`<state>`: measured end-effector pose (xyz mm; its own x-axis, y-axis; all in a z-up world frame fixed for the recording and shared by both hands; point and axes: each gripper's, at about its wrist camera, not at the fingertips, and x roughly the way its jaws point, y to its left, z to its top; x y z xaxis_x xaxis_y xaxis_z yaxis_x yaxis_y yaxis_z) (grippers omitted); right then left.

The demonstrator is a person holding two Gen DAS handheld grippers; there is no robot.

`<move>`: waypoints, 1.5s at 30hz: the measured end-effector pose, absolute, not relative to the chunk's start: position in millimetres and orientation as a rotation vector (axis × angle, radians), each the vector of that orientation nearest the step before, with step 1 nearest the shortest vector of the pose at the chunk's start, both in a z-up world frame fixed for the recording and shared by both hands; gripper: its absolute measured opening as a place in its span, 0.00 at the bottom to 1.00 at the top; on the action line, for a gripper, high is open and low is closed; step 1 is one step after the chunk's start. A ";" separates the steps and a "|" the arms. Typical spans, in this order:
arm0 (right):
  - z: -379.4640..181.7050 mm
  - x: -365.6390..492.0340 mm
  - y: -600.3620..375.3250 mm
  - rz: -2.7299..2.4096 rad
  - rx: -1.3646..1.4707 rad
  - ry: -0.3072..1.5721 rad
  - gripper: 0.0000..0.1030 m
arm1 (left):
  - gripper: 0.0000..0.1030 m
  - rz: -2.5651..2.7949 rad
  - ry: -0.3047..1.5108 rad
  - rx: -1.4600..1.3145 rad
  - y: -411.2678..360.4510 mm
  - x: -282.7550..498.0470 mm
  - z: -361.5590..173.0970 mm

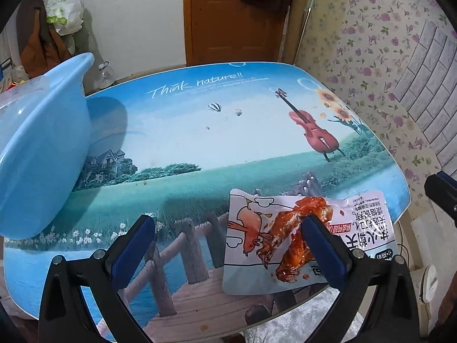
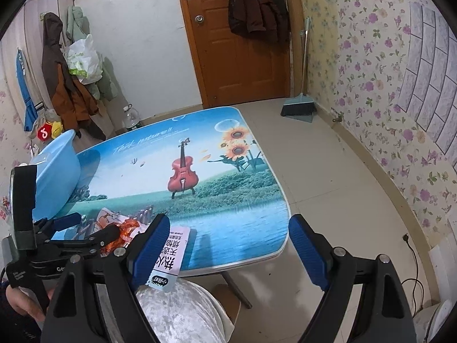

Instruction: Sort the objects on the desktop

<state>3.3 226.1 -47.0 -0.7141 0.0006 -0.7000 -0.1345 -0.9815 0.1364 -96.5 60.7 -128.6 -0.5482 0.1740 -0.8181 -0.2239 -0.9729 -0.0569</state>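
Left wrist view: sits just behind the left gripper (image 1: 228, 245), angled steeply down onto the printed table (image 1: 200, 143), close to its near edge; faces the far wall and door (image 1: 237, 14). Blue basin (image 1: 37, 148) fills the left side, snack packet (image 1: 285, 243) lies low and near the lens. Right wrist view: sits behind the right gripper (image 2: 228, 245), held off the table's near right corner, looking down less steeply, so floor, broom (image 2: 298, 105) and flowered wall take the right half. It sees the left gripper from the side at lower left. Shared: table (image 2: 228, 223), basin (image 2: 54, 177), packet (image 2: 171, 254), door (image 2: 237, 43).
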 end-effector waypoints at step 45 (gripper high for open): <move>-88.6 0.8 201.5 2.966 -1.461 0.656 0.10 | 1.00 2.578 0.022 -1.288 43.3 -63.1 -109.6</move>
<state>0.8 201.5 -88.6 -0.6028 -0.3665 -0.7087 0.0336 -0.8991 0.4364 -63.1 43.3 -109.6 -0.5738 0.2231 -0.7880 -0.2363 -0.9664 -0.1016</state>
